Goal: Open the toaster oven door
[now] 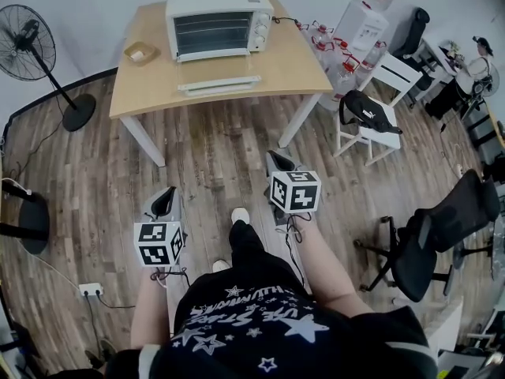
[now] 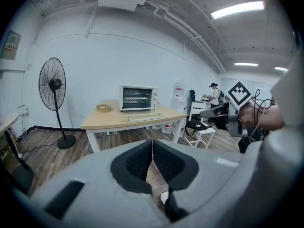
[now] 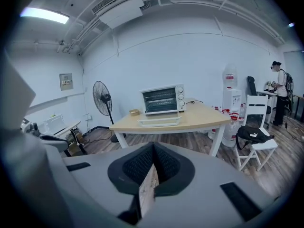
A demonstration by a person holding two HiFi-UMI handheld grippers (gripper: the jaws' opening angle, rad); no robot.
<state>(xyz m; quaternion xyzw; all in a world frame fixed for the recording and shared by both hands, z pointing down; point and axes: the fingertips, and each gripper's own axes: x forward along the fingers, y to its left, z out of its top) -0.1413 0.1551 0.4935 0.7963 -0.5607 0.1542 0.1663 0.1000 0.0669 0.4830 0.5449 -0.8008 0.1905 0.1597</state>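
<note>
The white toaster oven (image 1: 217, 22) stands at the back of a wooden table (image 1: 142, 85), far ahead of me; it also shows in the left gripper view (image 2: 137, 99) and the right gripper view (image 3: 164, 99). A flat white-framed panel (image 1: 219, 84) lies just in front of it; I cannot tell whether it is the door folded down or a tray. My left gripper (image 1: 163, 204) (image 2: 152, 144) and right gripper (image 1: 278, 163) (image 3: 153, 148) hang over the floor, well short of the table. Both are shut with nothing between the jaws.
A standing fan (image 1: 31, 50) is left of the table and a small wooden dish (image 1: 142, 53) sits beside the oven. Water bottles (image 1: 339, 54), a white chair with a black bag (image 1: 367, 113) and a black office chair (image 1: 442, 235) stand on the right. A power strip (image 1: 89, 289) lies on the floor.
</note>
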